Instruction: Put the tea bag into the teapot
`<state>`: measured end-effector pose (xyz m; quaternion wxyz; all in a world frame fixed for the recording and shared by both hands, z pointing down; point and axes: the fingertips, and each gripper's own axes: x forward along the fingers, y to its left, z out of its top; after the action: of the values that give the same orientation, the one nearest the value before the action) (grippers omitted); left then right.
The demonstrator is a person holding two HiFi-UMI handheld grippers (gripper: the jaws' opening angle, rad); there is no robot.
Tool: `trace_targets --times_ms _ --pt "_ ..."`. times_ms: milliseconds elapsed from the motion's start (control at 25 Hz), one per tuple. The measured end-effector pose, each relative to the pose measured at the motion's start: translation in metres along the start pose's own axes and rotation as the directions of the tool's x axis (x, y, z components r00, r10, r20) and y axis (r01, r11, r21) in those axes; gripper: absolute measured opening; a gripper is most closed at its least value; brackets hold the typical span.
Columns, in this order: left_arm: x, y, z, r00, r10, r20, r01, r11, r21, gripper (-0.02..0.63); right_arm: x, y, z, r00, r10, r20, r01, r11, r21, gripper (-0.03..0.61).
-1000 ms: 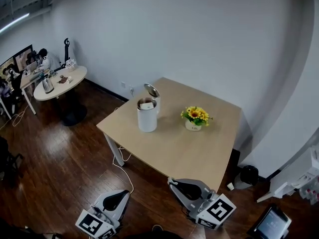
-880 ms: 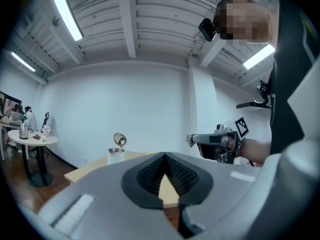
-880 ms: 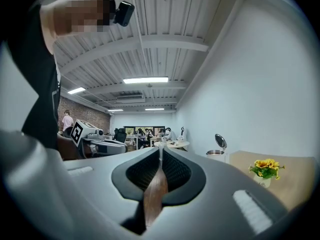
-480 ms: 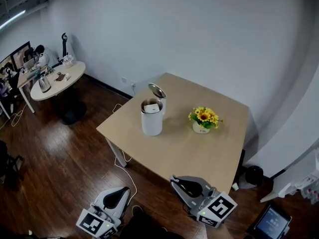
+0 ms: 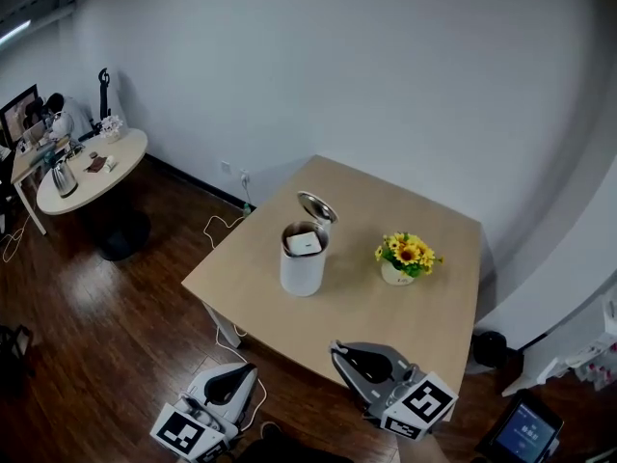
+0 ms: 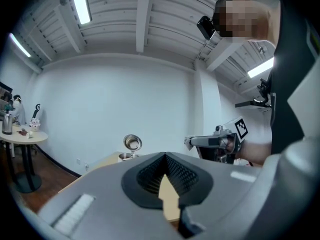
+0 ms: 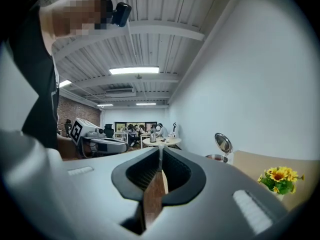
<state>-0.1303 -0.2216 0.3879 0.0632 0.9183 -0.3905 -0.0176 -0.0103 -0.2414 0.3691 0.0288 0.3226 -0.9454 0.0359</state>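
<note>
Two grippers are held by the near edge of the table (image 5: 424,326): the left gripper (image 5: 241,374) and the right gripper (image 5: 349,355), each with jaws closed together on nothing. A white tea bag (image 5: 307,243) is seen inside the open-lidded teapot (image 5: 303,270), beside the potted sunflowers (image 5: 408,257).

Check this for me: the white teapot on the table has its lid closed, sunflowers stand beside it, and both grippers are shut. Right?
Not quite. The head view shows the lid of the teapot standing open, tipped back, not closed. The rest holds: the sunflowers stand beside it on the table, and the left gripper and right gripper are both shut.
</note>
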Motion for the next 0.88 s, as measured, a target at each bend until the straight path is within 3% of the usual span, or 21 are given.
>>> trace_targets --times_ms 280,560,880 --pt "0.015 0.055 0.005 0.998 -0.056 -0.006 0.056 0.998 -0.002 0.005 0.053 -0.016 0.005 0.999 -0.05 -0.007 0.05 0.999 -0.005 0.021" --pt "0.034 0.084 0.007 0.996 -0.084 -0.003 0.083 0.996 -0.033 0.005 0.075 -0.043 0.008 0.995 -0.098 -0.015 0.098 0.995 0.004 0.023" --pt "0.084 0.113 0.001 0.996 -0.079 -0.03 0.078 0.996 -0.046 0.005 0.107 -0.094 -0.001 0.996 -0.081 -0.043 0.082 0.997 0.011 0.023"
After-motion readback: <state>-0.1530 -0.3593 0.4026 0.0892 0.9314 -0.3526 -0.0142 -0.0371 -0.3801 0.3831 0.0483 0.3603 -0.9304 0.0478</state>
